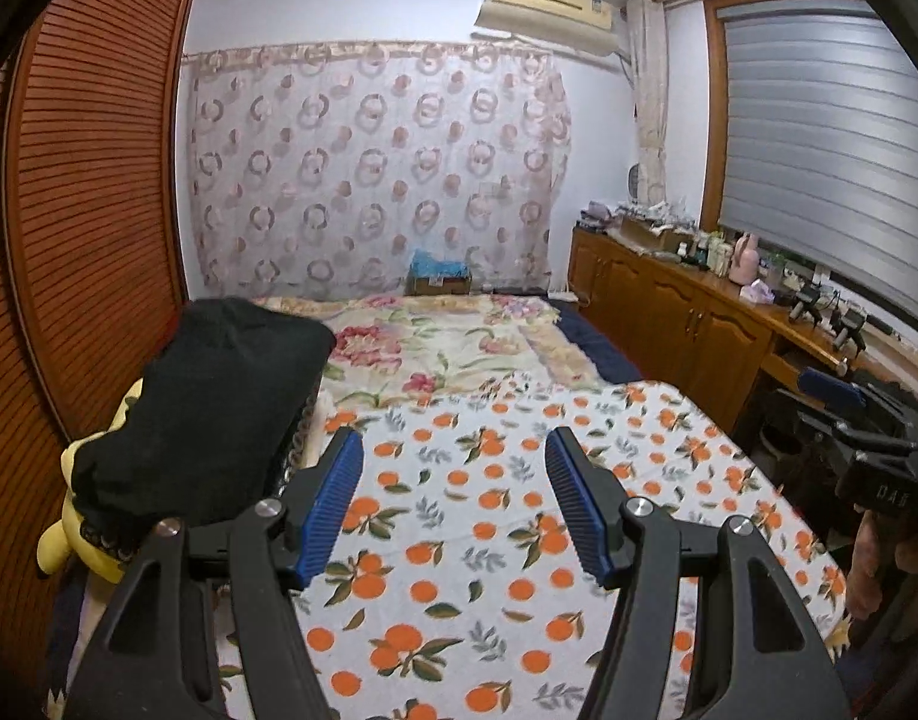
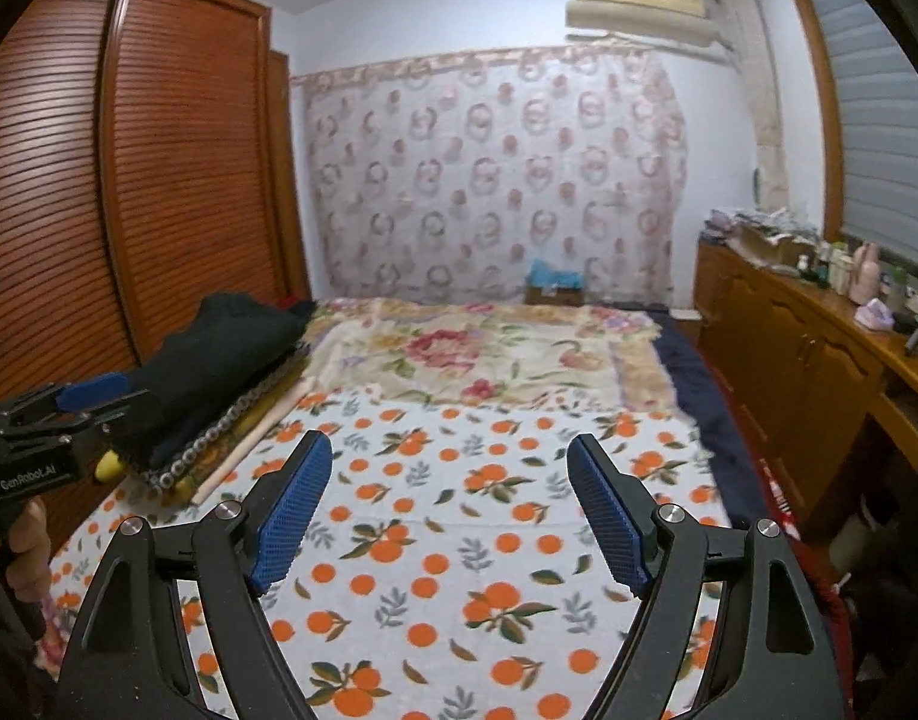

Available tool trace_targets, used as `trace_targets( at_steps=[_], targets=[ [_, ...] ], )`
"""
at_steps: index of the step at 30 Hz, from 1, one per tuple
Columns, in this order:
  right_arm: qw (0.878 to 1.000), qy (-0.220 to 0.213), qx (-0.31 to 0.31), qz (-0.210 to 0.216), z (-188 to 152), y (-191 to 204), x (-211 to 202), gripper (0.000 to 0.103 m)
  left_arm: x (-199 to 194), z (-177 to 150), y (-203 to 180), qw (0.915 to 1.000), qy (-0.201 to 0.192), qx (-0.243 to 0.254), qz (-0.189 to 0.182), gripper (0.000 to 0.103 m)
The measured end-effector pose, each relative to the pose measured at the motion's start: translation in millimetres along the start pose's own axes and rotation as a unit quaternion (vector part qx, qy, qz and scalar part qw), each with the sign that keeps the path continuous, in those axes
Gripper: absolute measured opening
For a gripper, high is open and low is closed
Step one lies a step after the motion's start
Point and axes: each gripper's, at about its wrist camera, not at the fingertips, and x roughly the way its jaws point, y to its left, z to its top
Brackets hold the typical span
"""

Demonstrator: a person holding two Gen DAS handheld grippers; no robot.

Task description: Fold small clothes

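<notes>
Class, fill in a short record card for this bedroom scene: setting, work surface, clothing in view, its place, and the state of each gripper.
setting: bedroom with a bed, louvered wooden wardrobe and wooden cabinet
work surface: orange-print sheet spread over a floral blanket
clothing: black garment, heaped, not laid out
its place: left edge of the bed, on a stack of folded fabric, over a yellow plush toy
left gripper: open, nothing between the pads
right gripper: open, nothing between the pads
</notes>
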Motion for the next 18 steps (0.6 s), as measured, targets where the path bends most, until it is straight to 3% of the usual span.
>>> trace_targets(
  at_steps=[8,18],
  targets=[
    [0.999,-0.033,0.004,-0.034,13,-3,-26,0.083,-17,14,0,0.9998,-0.017,-0.002,0.008,0.063],
    [0.998,-0.039,0.005,-0.039,14,-4,-29,0.083,-19,14,1,0.9998,-0.018,-0.002,0.010,0.063]
  ],
)
